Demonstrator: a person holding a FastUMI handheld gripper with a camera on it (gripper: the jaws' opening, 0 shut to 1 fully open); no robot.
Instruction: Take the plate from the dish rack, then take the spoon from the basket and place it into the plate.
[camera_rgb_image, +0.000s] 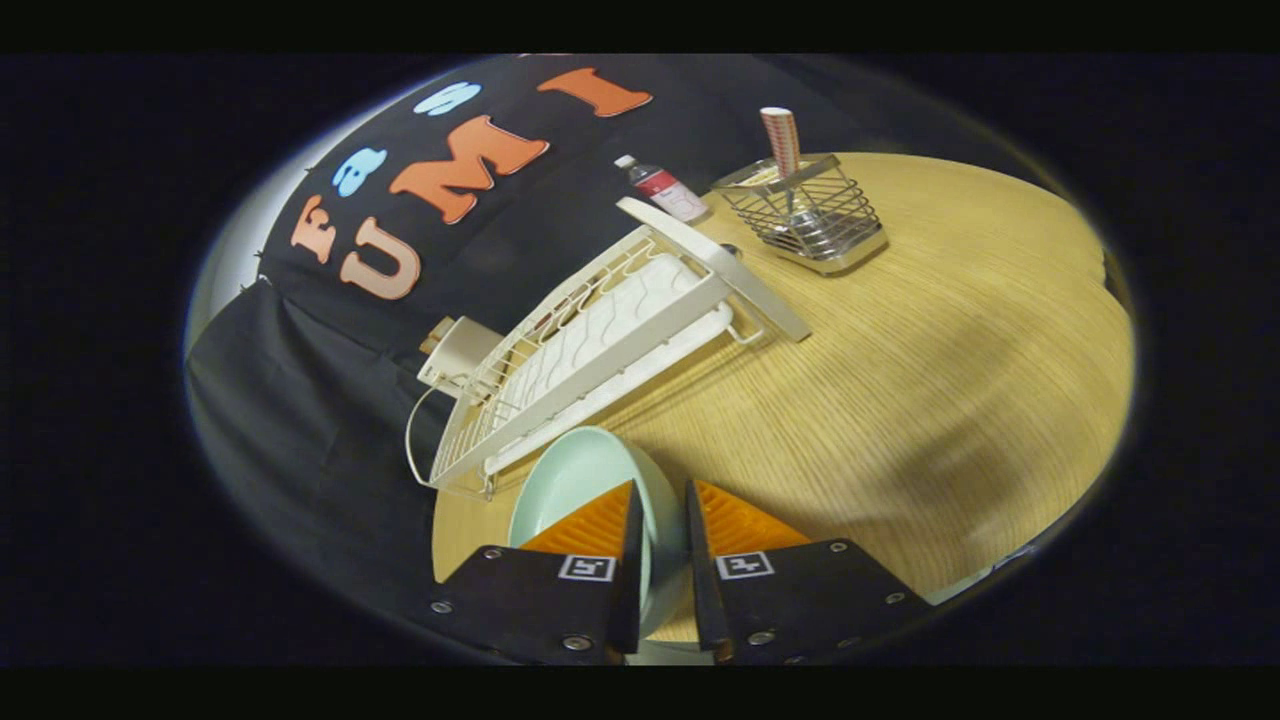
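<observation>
Gripper (662, 520) pinched one plate (580, 475) by its rim, beside one rack (600, 340). One basket (805, 215) held one spoon (782, 140); one bottle (665, 188), label unreadable.

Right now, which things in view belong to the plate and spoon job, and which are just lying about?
Part of the job:
- pale green plate, its rim clamped between the gripper fingers
- white dish rack, just beyond the plate
- wire basket on the wooden table
- spoon standing in the basket

Lying about:
- small bottle behind the rack
- cream box beside the rack
</observation>
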